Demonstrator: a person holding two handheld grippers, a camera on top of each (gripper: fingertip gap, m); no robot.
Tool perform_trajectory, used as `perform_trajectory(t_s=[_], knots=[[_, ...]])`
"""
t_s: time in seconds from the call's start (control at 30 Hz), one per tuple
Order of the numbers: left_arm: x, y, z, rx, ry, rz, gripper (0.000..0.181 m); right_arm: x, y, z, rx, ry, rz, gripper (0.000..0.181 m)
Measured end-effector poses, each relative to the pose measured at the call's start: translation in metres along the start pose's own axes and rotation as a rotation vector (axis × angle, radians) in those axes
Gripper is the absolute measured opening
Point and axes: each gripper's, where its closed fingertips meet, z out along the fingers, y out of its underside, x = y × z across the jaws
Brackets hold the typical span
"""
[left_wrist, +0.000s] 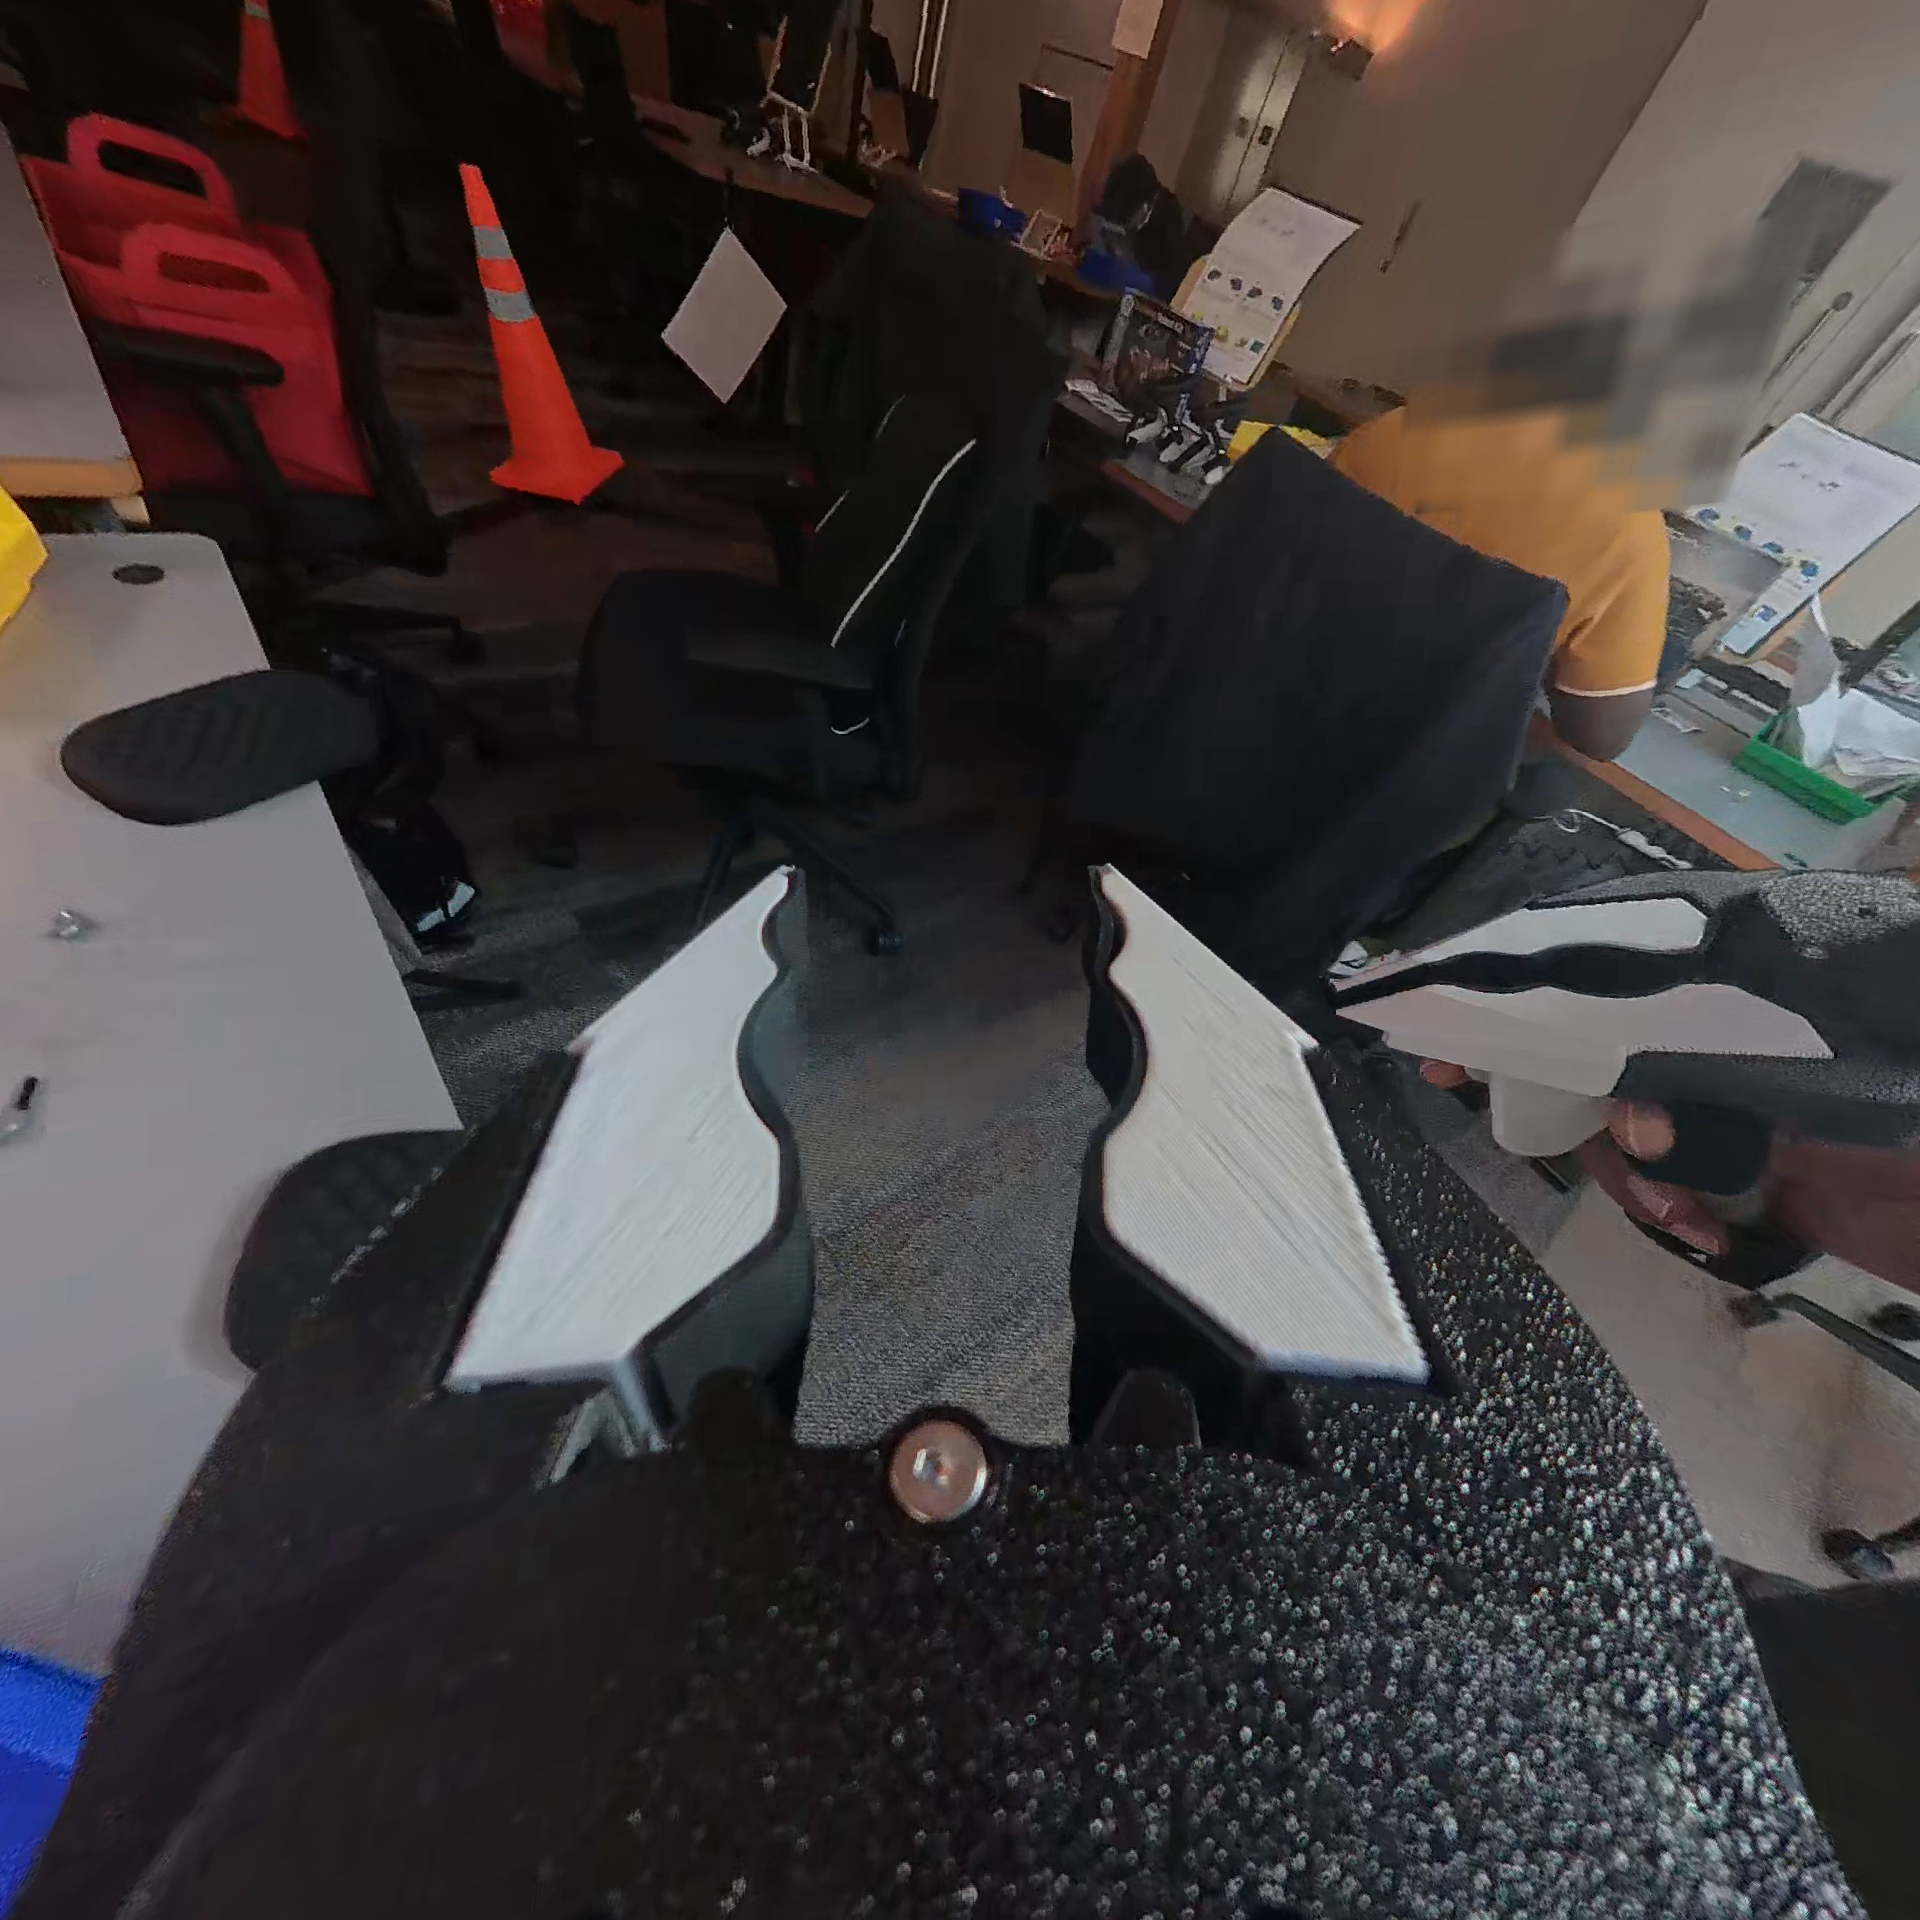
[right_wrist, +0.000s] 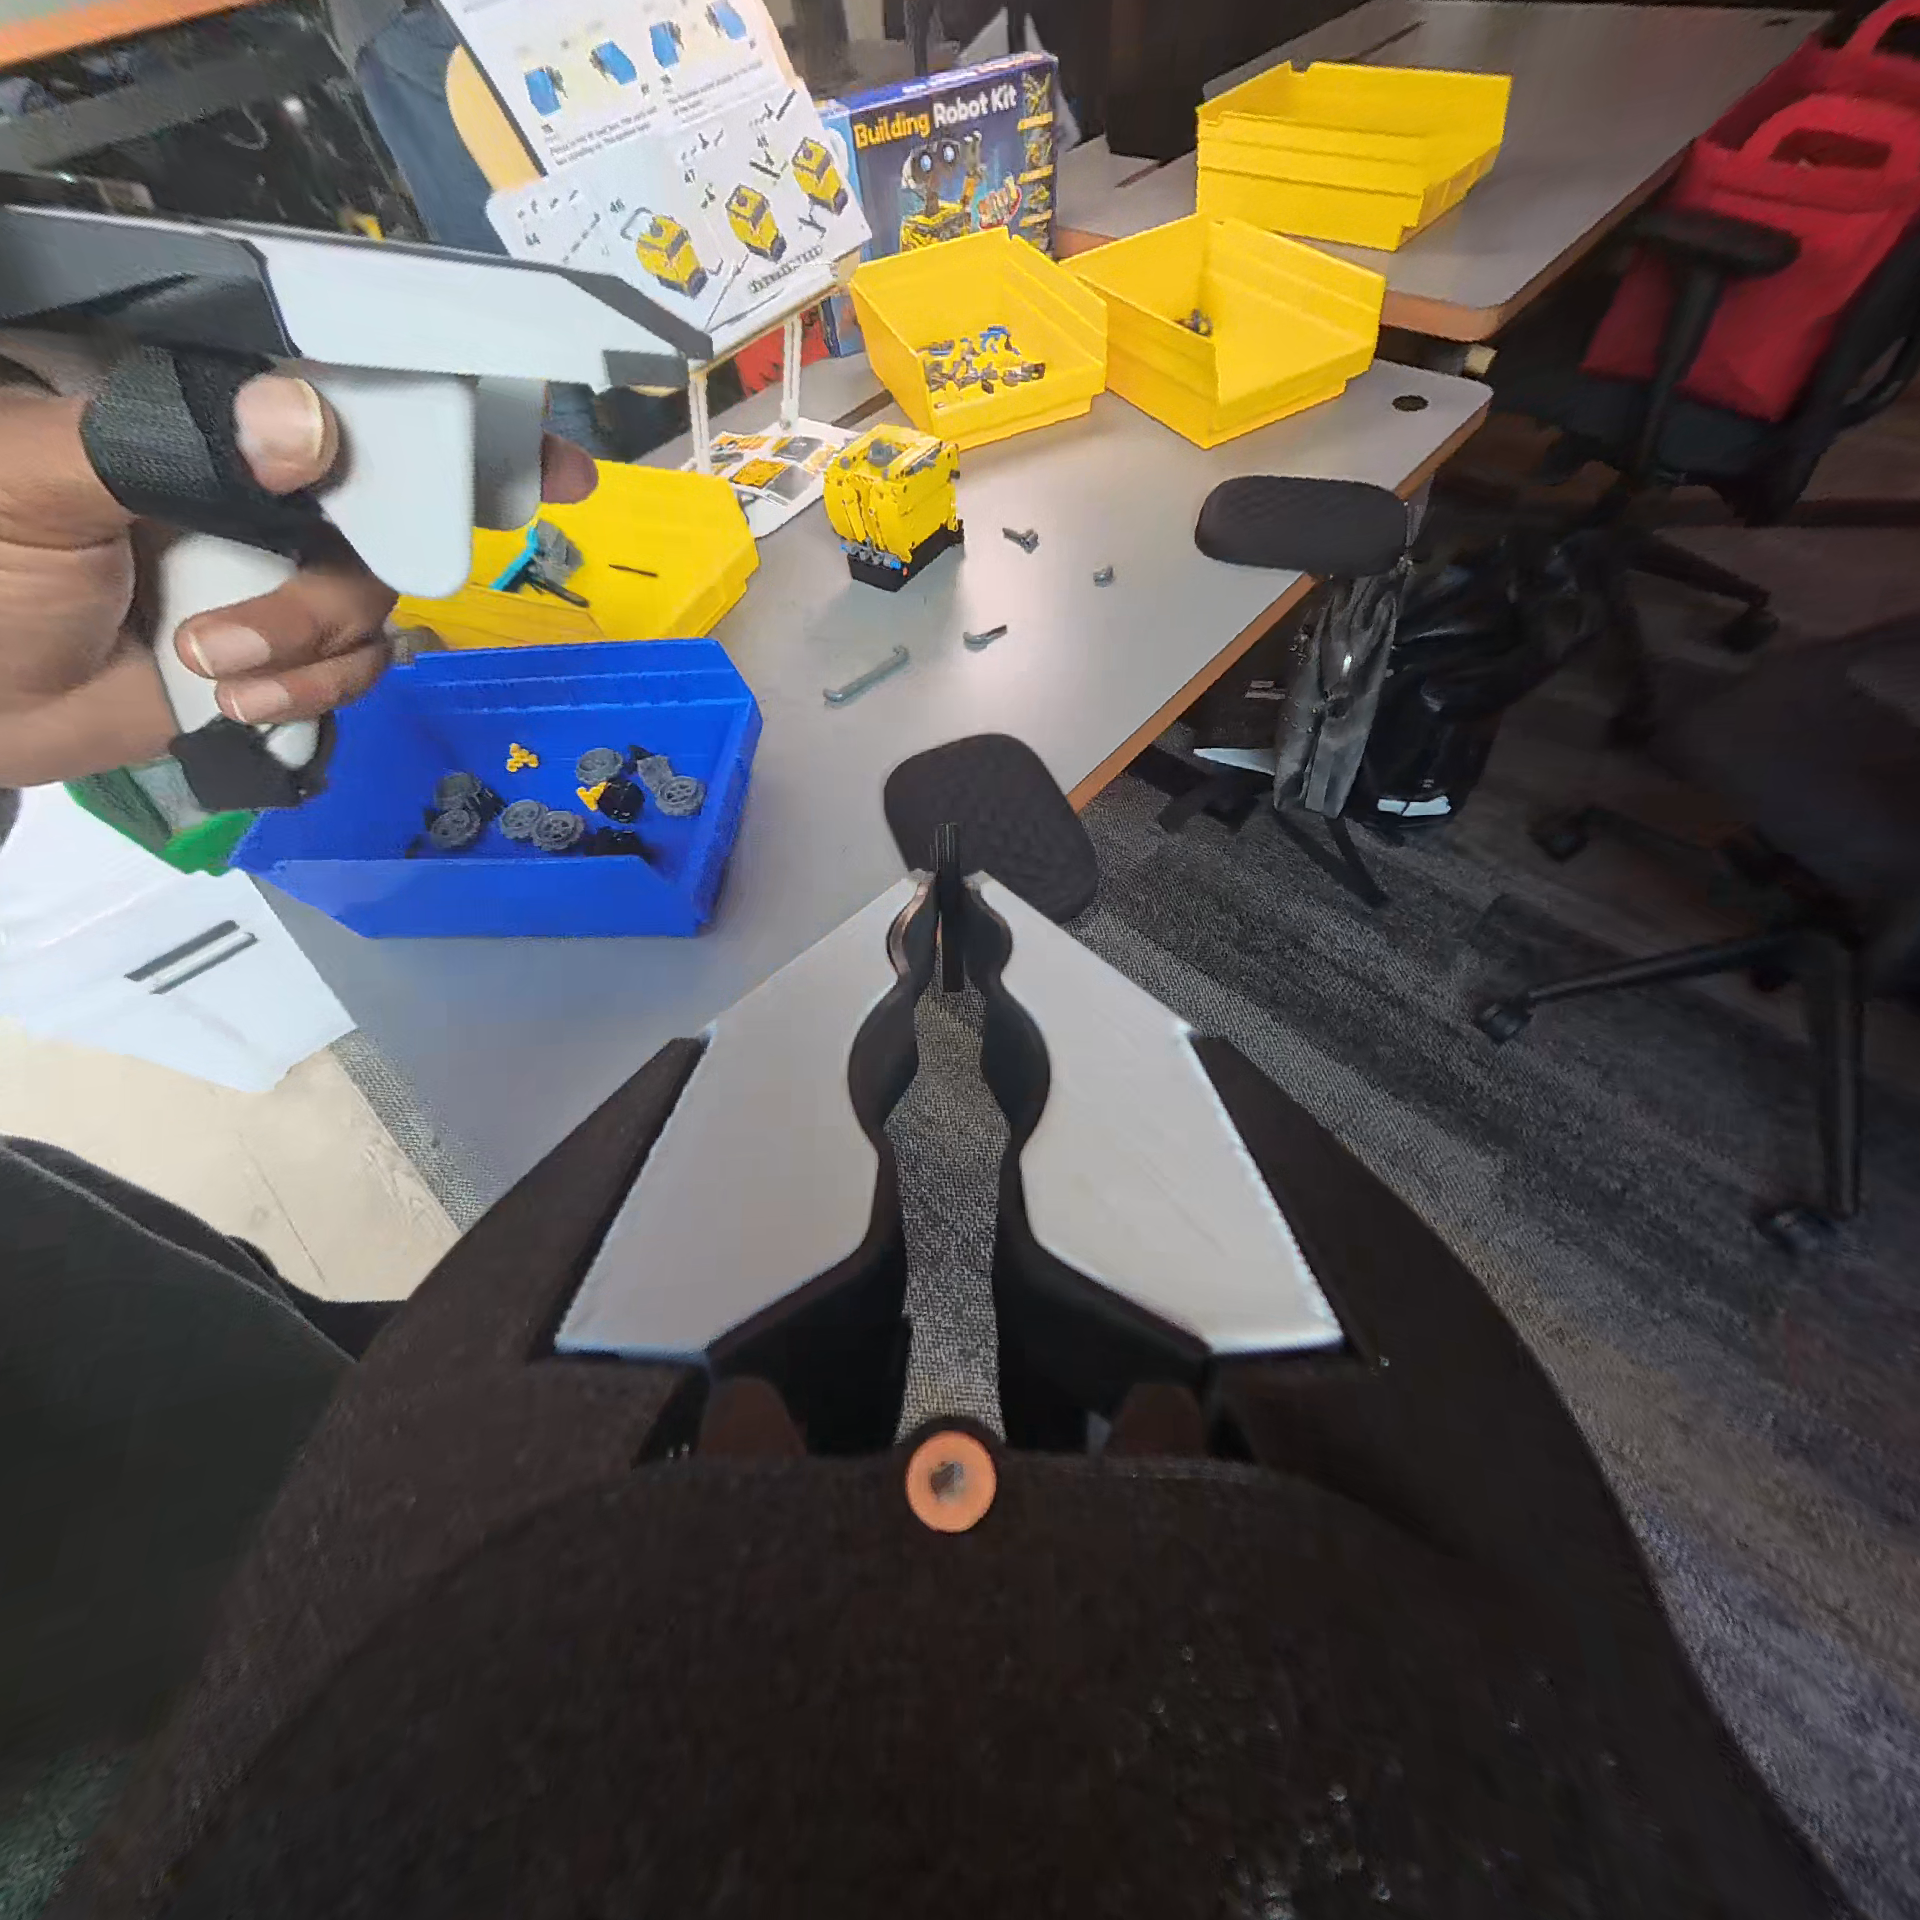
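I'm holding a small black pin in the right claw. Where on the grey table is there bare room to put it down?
Bare patch: the grey table between the blue bin and the near edge. Tighter: between the yellow model and the chair armrest, where loose grey parts lie scattered. Crowded: the far side, packed with yellow bins. The right claw grips the black pin.

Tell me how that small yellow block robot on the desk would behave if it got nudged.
The yellow block robot looks light and taller than its dark base, so it would probably slide or tip. Being built from snapped-together pieces, it may shed parts if knocked.
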Motion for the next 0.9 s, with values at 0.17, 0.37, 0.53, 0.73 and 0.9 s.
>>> perform_trajectory(t_s=[0.17, 0.37, 0.53, 0.73, 0.9], knots=[[-0.075, -0.026, 0.064, 0.002, -0.21, 0.002, 0.052, 0.097, -0.021, 0.085, -0.037, -0.188, -0.066, 0.004], [-0.149, -0.037, 0.103, 0.057, -0.59, -0.092, 0.053, 0.189, -0.049, 0.205, -0.093, -0.438, -0.196, 0.004], [-0.177, -0.051, 0.116, 0.106, -0.825, -0.172, 0.052, 0.217, -0.089, 0.312, -0.156, -0.622, -0.317, 0.004], [-0.245, -0.039, 0.127, 0.172, -1.045, -0.278, 0.051, 0.203, -0.105, 0.466, -0.166, -0.746, -0.467, 0.004], [-0.301, -0.061, 0.145, 0.16, -1.112, -0.279, 0.053, 0.17, -0.07, 0.568, -0.247, -0.805, -0.642, 0.004]])
